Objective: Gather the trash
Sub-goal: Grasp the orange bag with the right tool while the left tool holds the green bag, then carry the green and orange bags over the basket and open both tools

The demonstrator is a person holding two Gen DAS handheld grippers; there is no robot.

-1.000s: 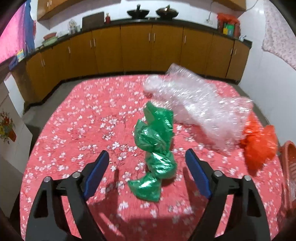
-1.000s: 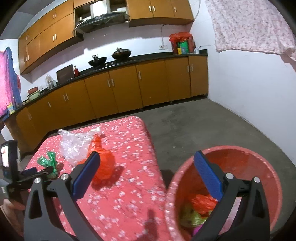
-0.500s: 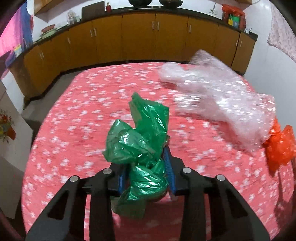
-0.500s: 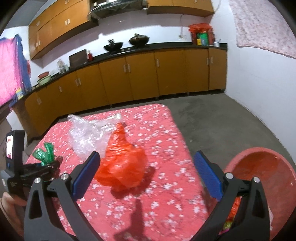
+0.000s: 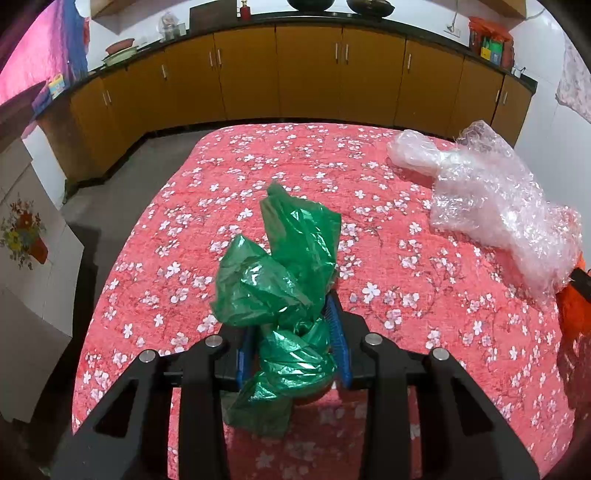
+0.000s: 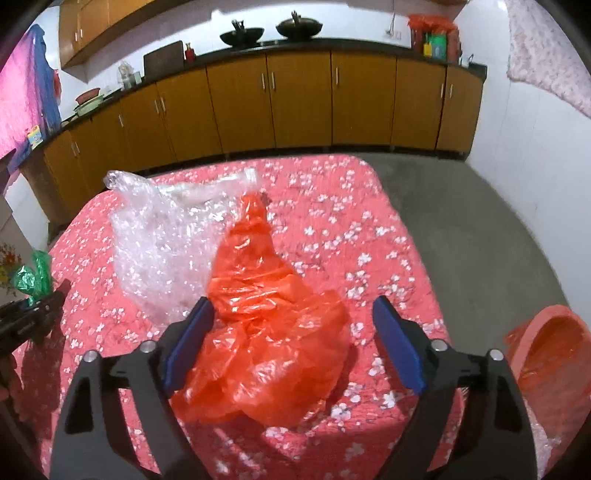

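Here a floral red tablecloth (image 5: 295,155) faces brown kitchen cabinets (image 5: 310,74).

Kitchen interior. A run of orange-brown base cabinets (image 6: 303,99) under a dark countertop (image 6: 332,46) spans the upper frame; two black woks (image 6: 271,31) stand on it. White walls (image 6: 532,147) at right, grey concrete floor (image 6: 472,221) at centre right, wall cupboards (image 6: 92,26) at upper left, pink cloth (image 6: 22,107) hanging at far left.

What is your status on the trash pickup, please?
Left tongs shut on green plastic bag. Right tongs open, just been closing, around orange plastic bag, not gripping yet. Bubble wrap lies against orange bag.
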